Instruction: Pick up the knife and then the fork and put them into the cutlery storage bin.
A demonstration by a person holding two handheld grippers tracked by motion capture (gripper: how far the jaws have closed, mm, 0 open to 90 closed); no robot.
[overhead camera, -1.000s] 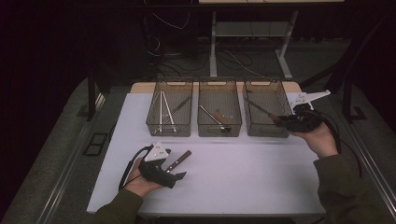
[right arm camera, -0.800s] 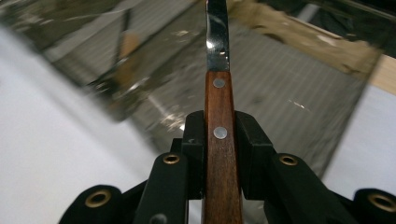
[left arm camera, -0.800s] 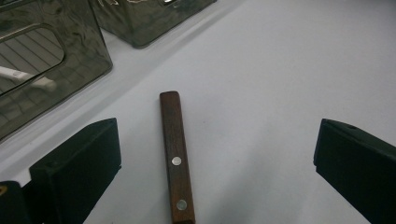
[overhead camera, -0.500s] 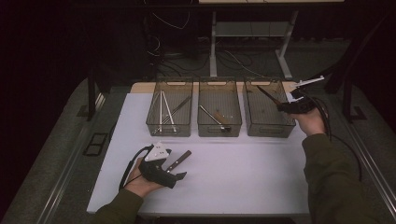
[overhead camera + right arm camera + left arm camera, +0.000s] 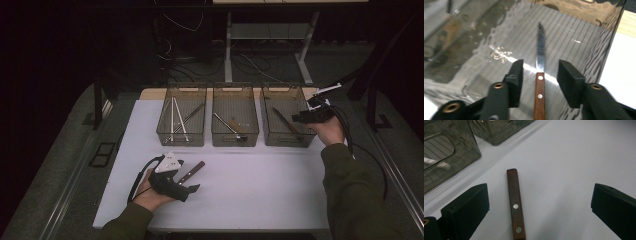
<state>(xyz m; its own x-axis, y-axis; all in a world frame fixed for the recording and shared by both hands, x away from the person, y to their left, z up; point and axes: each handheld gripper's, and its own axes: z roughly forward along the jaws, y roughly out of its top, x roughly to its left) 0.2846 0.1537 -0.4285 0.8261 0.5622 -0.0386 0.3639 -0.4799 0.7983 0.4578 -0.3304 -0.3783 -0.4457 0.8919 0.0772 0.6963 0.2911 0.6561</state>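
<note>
Wood and steel: a knife (image 5: 539,82) lies on the floor of the right bin (image 5: 286,135), its blade pointing to 12 o'clock in the right gripper view and its brown handle running down between the black jaws. The right gripper (image 5: 539,80) has just been opening its jaws; they now stand apart on either side of the handle, clear of it at 9 and 3 o'clock. In the high view this gripper (image 5: 300,118) sits at the bin's 3 o'clock edge.

The left gripper (image 5: 537,205) rests on the white table (image 5: 260,185) with its jaws spread wide. A second wooden handle (image 5: 515,205) lies flat between them, touching neither, its end pointing to 12 o'clock. In the high view it lies just at 1 o'clock of that gripper (image 5: 192,187), well short of the left bin (image 5: 181,135) and the middle bin (image 5: 235,135).
</note>
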